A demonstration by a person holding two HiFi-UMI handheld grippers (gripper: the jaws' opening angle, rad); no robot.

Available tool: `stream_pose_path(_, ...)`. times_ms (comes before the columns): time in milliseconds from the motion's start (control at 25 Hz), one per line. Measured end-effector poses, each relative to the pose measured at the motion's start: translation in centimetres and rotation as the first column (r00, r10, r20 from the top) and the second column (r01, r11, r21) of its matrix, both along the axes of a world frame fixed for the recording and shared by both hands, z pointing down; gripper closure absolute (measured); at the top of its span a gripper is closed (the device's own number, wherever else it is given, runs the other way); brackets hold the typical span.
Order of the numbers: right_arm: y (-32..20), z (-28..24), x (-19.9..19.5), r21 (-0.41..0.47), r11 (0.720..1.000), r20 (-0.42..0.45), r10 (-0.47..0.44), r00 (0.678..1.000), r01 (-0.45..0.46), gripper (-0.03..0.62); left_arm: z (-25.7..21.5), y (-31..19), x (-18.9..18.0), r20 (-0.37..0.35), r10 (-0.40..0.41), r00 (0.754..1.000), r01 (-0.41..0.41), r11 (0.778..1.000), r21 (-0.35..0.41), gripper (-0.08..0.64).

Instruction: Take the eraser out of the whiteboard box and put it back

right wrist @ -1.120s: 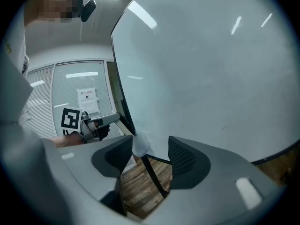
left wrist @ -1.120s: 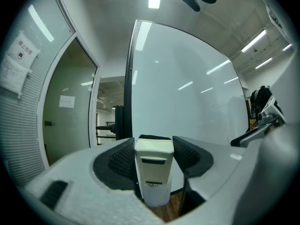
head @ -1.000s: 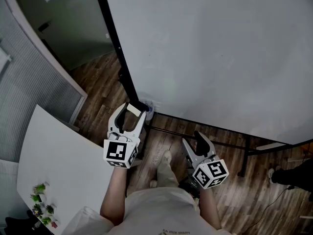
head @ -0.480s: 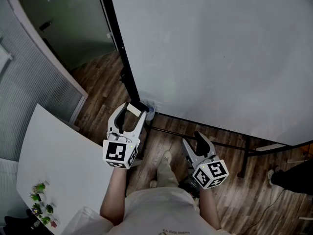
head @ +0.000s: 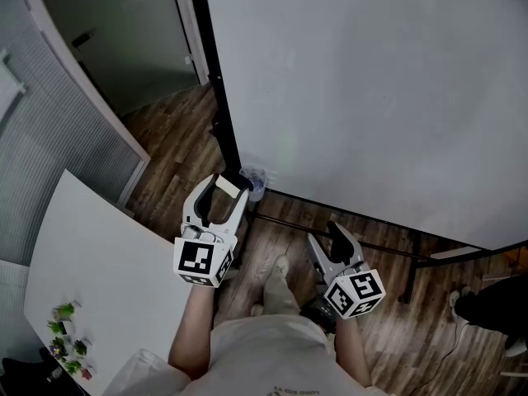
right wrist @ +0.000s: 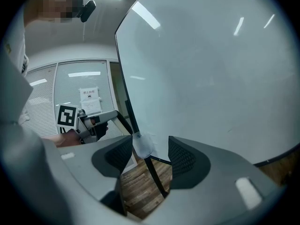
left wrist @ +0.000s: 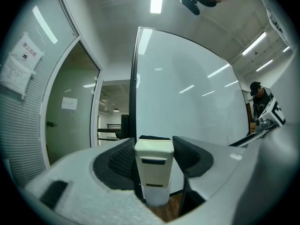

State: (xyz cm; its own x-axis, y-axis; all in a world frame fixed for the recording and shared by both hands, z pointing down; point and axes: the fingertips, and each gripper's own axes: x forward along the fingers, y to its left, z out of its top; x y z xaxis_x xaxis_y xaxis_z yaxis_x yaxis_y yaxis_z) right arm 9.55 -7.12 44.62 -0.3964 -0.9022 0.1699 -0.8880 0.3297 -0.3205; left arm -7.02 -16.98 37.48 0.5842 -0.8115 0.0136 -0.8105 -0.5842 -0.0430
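Note:
My left gripper (head: 218,198) is shut on a cream-white eraser (head: 224,186), held just in front of the whiteboard's (head: 371,97) lower left corner. In the left gripper view the eraser (left wrist: 153,170) stands upright between the dark pads, its black felt at the far end. A small translucent box (head: 254,181) hangs at that corner of the board's black frame, a little beyond the eraser. My right gripper (head: 328,239) is open and empty, lower and to the right. In the right gripper view its jaws (right wrist: 149,156) frame the box (right wrist: 142,144), and the left gripper (right wrist: 89,125) shows at the left.
A white table (head: 107,279) with small plants (head: 64,337) lies at the left. The whiteboard's black stand bars (head: 355,221) cross the wood floor ahead. Another person's dark shoes (head: 487,299) are at the right edge. A glass door (head: 124,40) and a slatted wall lie at the far left.
The head view has shifted a little, so the board's frame sits further right. Neither gripper has moved, and the eraser stays in the left one.

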Motion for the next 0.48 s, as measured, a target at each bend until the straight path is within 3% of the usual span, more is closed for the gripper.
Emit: stream_pose_path(480,0.3,-0.2,-1.0,0.005,1.000,-0.001,-0.009,1.000,0.009,0.350,0.0,0.6,-1.1,0.000,-0.006,1.000,0.006,1.000,-0.002,0.305)
